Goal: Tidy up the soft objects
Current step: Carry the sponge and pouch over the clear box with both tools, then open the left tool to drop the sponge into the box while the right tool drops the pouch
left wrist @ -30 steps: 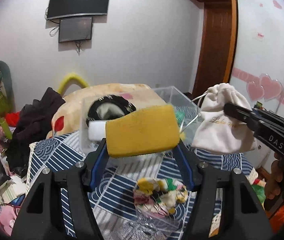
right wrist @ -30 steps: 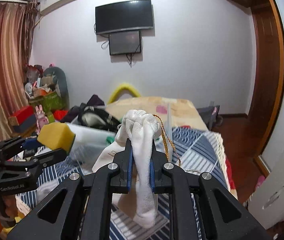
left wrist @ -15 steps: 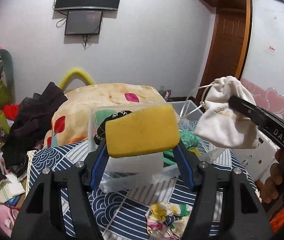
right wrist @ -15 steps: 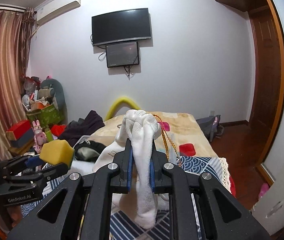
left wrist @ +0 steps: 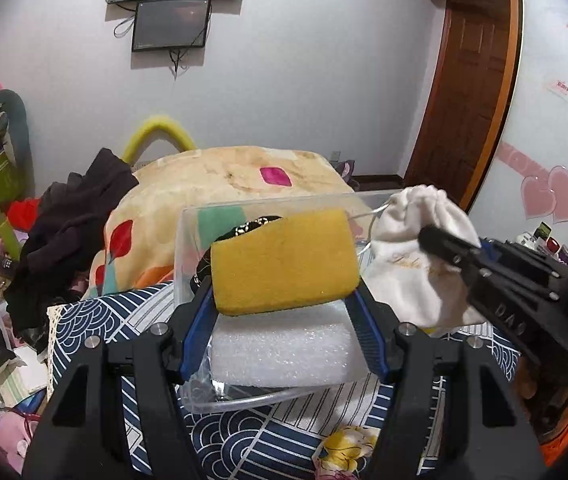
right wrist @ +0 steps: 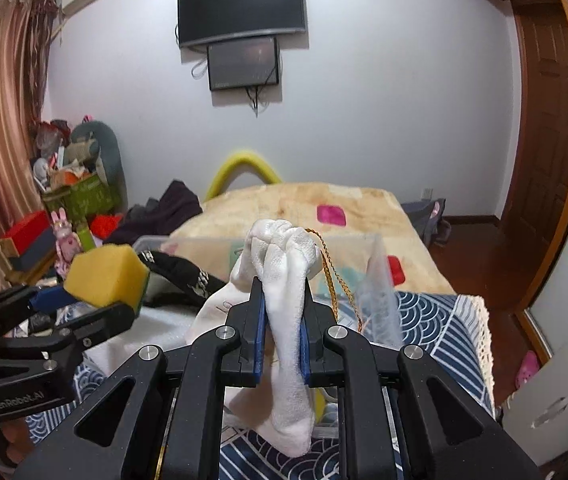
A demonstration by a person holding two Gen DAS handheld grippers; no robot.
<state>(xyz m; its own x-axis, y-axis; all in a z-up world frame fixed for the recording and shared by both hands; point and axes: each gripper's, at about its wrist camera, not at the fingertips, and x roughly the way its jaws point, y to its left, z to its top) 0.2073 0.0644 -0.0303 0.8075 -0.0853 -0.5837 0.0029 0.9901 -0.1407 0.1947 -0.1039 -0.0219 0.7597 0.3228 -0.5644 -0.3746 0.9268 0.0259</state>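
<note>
My left gripper (left wrist: 284, 300) is shut on a yellow sponge (left wrist: 284, 260) and holds it above a clear plastic bin (left wrist: 188, 240). A white foam block (left wrist: 284, 354) and a black item lie in the bin. My right gripper (right wrist: 282, 312) is shut on a white drawstring pouch (right wrist: 284, 264) with a gold cord, held over the bin's right side. In the left wrist view the pouch (left wrist: 415, 272) hangs just right of the sponge. In the right wrist view the sponge (right wrist: 104, 276) and the left gripper (right wrist: 96, 304) are at the left.
The bin stands on a blue and white patterned cloth (left wrist: 96, 320). A floral fabric piece (left wrist: 343, 452) lies in front of it. A beige blanket (left wrist: 220, 176) and dark clothes (left wrist: 72, 224) lie behind. Clutter fills the left side; a wooden door (left wrist: 467, 92) is at right.
Both grippers have moved forward over the bin with their loads. The bin and foam block are now closer and lower in view, and the floral piece has slid to the bottom edge.
</note>
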